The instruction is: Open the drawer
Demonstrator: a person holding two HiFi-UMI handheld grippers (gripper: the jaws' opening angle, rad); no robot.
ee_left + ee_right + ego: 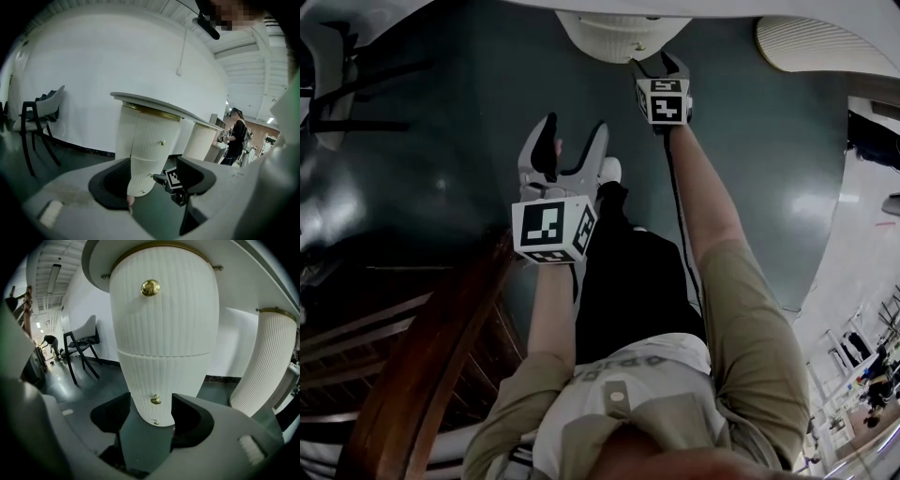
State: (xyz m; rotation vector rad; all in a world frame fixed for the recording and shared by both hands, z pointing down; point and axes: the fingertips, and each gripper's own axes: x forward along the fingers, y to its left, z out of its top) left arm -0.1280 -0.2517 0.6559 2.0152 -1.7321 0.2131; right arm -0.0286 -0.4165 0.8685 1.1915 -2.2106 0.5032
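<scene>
Facing the drawer unit [164, 333]: a white ribbed pedestal on the dark floor [93, 390], under a white worktop [136, 98]. 3 brass knobs sit 1 above another on its curved front: top knob [150, 287], middle knob [155, 400], bottom knob [156, 422]. Every drawer looks shut.

State, right gripper [151, 427]: fingers [190, 420] wide, nothing between them. The middle knob lines up with the gap but is not yet reached.

State, left gripper [152, 197]: fingers [110, 187] also wide and empty. It is nearer the person than the right one and aimed at the same pedestal.

Handling, my estimate:
- The front is curved and ribbed with no lip, so a knob is the only hold.
- The knob is small, round and polished, so likely slippery. Close the fingers behind its head, on the neck, not on the dome.
- The drawer is probably light and rigid on runners. Pull straight out and level, or the grip may slide off.
- The pedestal looks heavy enough to stay put.
</scene>
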